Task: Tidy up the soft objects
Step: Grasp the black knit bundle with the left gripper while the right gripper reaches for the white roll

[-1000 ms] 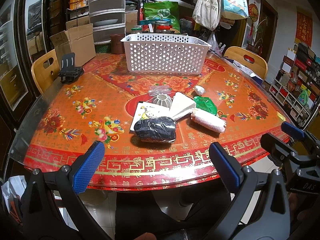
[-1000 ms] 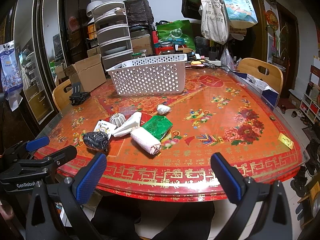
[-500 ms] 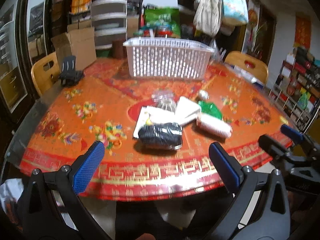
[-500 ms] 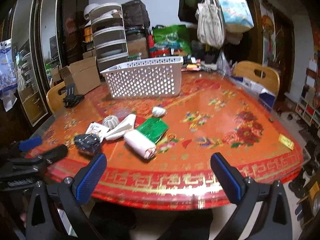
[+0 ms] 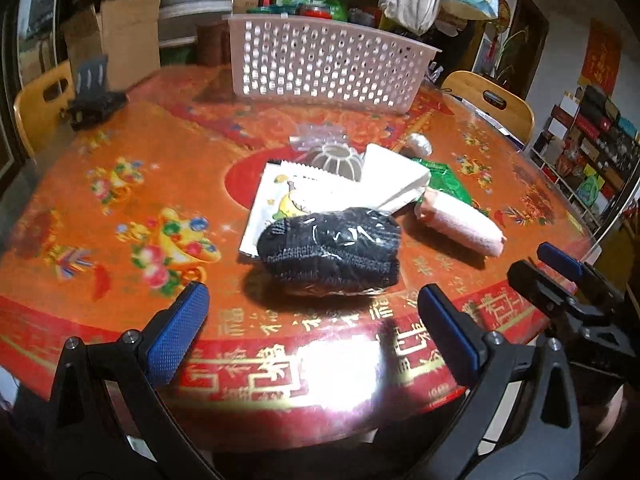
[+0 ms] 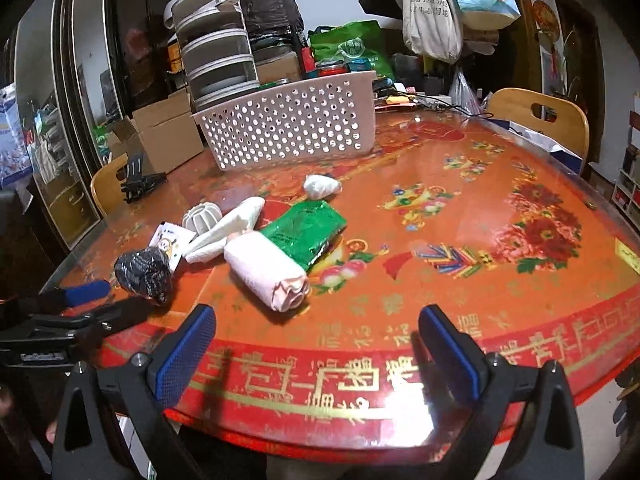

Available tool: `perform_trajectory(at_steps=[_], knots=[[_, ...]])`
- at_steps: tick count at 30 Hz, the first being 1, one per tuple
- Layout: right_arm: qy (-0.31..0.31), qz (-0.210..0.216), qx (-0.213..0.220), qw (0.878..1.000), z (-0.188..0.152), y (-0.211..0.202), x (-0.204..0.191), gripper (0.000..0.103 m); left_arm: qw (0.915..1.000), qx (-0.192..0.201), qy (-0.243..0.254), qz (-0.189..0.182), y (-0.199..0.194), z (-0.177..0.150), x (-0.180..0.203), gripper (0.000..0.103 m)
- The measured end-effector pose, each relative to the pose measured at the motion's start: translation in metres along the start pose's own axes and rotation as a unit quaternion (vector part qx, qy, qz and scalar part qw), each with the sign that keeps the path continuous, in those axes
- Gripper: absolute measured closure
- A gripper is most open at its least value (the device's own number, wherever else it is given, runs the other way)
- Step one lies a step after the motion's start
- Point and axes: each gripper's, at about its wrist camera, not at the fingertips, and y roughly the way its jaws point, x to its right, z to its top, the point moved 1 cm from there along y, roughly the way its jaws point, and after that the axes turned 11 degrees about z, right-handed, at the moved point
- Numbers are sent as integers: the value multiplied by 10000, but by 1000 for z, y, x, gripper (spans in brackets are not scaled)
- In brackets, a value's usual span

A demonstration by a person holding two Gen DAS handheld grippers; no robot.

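Note:
A pile of soft things lies on the red round table (image 5: 120, 208). Nearest is a black knitted bundle in clear wrap (image 5: 330, 250), also in the right wrist view (image 6: 144, 272). Behind it lie a white packet with a cartoon print (image 5: 280, 200), a folded white cloth (image 5: 394, 180), a pink rolled towel (image 5: 460, 226) (image 6: 266, 270), a green packet (image 6: 304, 230) and a small white wad (image 6: 320, 186). A white perforated basket (image 5: 328, 60) (image 6: 288, 120) stands at the back. My left gripper (image 5: 316, 328) is open just short of the black bundle. My right gripper (image 6: 316, 344) is open near the pink roll.
A white ribbed dome (image 6: 202, 216) and a clear plastic piece (image 5: 318, 138) lie in the pile. A black phone stand (image 5: 94, 94) sits at the left edge. Wooden chairs (image 6: 540, 120) and a cardboard box (image 6: 168, 136) ring the table. Clutter fills the back.
Both grippers have moved forward over the table's edge towards the pile. The left one has closed in on the black bundle. Nothing was grasped.

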Motion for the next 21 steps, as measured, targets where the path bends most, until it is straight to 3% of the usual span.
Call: perform_trajectory(at_steps=[4,9,13,18,21], knots=[[51,104,40,9999,0,0,4,2,9998,112,-56,-144,2,4,2,0],[-38,98,47,9999,0,4,2,2,9990,281,127,337,5,3,13,9],[-168,36,15,9999,0,9,-2,2,9986,392,136,335,1,2,16,22],[-126,125,-18,9998,3,13,-4,2,9990,399,110,195,-3,0,14,29],[-27,385,15,9993,6,14,-4,12,9990,428,80,111,-5,0,12,37]])
